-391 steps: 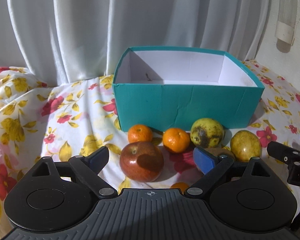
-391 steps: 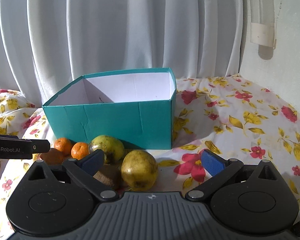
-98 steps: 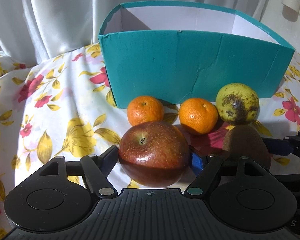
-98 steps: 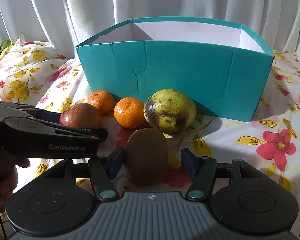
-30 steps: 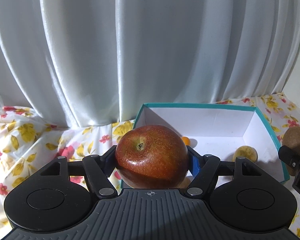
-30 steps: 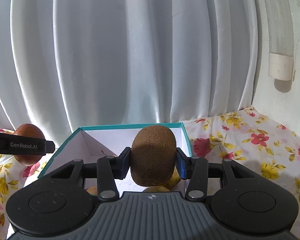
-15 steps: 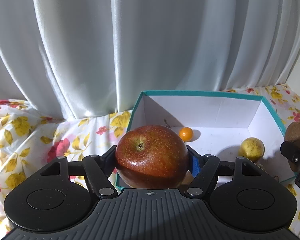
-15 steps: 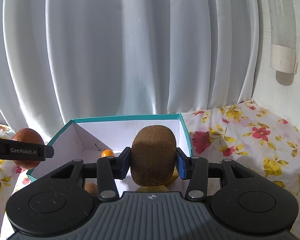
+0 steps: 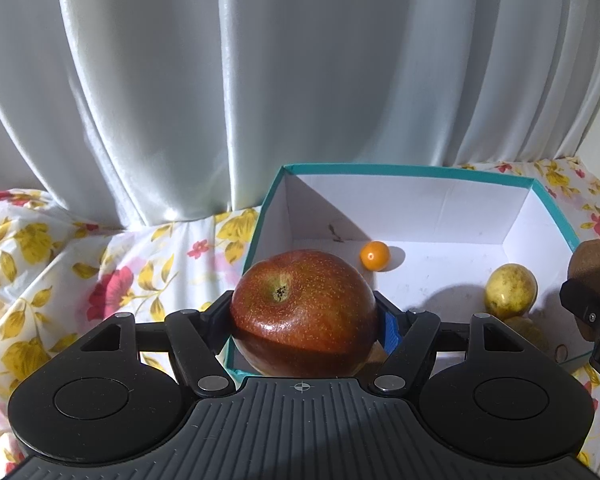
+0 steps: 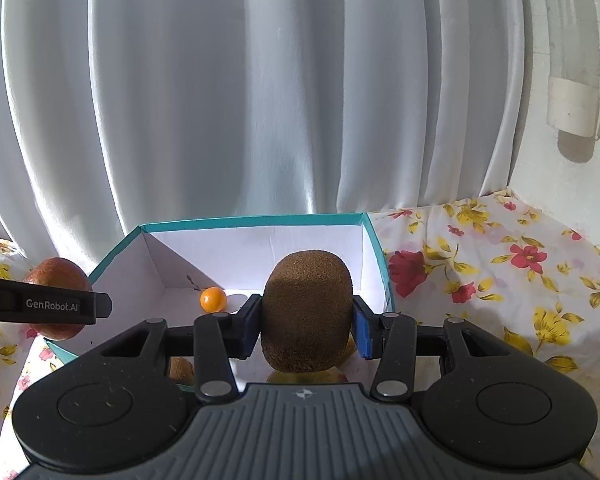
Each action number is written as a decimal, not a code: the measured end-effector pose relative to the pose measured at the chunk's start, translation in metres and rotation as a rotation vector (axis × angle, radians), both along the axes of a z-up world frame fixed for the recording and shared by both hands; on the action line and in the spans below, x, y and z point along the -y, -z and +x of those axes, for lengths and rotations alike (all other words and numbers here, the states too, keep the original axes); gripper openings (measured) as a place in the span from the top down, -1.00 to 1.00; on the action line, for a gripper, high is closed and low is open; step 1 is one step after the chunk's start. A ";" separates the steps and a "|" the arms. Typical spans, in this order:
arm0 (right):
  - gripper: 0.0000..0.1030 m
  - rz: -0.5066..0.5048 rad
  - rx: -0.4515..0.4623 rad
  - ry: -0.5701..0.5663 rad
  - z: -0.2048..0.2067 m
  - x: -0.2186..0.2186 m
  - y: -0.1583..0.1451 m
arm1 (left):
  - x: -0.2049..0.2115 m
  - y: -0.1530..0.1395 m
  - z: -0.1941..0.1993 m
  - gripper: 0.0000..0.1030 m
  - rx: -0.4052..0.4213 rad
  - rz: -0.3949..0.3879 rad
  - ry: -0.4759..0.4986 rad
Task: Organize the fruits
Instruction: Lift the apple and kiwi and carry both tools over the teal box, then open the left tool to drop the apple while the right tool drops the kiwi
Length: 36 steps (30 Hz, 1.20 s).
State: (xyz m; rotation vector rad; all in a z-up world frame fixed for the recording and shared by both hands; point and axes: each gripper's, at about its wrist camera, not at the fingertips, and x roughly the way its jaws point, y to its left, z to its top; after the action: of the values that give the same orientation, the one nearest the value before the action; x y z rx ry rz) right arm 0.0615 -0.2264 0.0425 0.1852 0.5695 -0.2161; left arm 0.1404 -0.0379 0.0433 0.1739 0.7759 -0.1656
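1. Red apple [image 9: 304,312] clamped between the left gripper [image 9: 305,322] fingers, held above the near left corner of the teal box [image 9: 420,169].
2. Kiwi [image 10: 307,312] clamped upright between the right gripper [image 10: 306,326] fingers, over the box's right side.
3. Inside box: small orange fruit [image 9: 374,255] near the back, yellow fruit [image 9: 510,291] at right.
4. Box sits on floral cloth [image 9: 100,280]; white curtain [image 9: 300,80] behind.

Each hand-held gripper, left [image 9: 304,316] and right [image 10: 307,326], has a matte black body with a ribbed grey central plate bearing a small crosshair mark. Two round black discs flank the plate, with angular black linkage arms and silver pivot screws. The fingers carry blue pads [image 10: 362,330], and white "GenRobot.AI" lettering runs along the left one's side.
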 end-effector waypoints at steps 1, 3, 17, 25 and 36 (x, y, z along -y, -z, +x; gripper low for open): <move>0.12 0.000 -0.001 0.000 0.001 0.000 0.000 | 0.000 0.001 0.000 -0.45 -0.002 0.001 0.000; 0.12 0.000 -0.004 -0.001 0.002 0.000 0.001 | 0.000 0.002 0.001 -0.45 -0.005 0.002 0.000; 0.12 0.004 -0.037 -0.001 0.012 0.003 0.009 | 0.001 0.012 0.008 -0.45 -0.033 0.014 0.000; 0.12 0.004 -0.055 -0.002 0.016 0.003 0.013 | 0.001 0.015 0.010 -0.45 -0.042 0.013 0.006; 0.12 0.005 -0.083 0.011 0.021 0.006 0.020 | 0.002 0.020 0.014 -0.45 -0.059 0.019 0.007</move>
State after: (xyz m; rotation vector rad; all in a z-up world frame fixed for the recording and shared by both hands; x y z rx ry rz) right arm 0.0827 -0.2322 0.0222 0.1848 0.6517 -0.2337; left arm 0.1543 -0.0395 0.0231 0.1909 0.8355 -0.1709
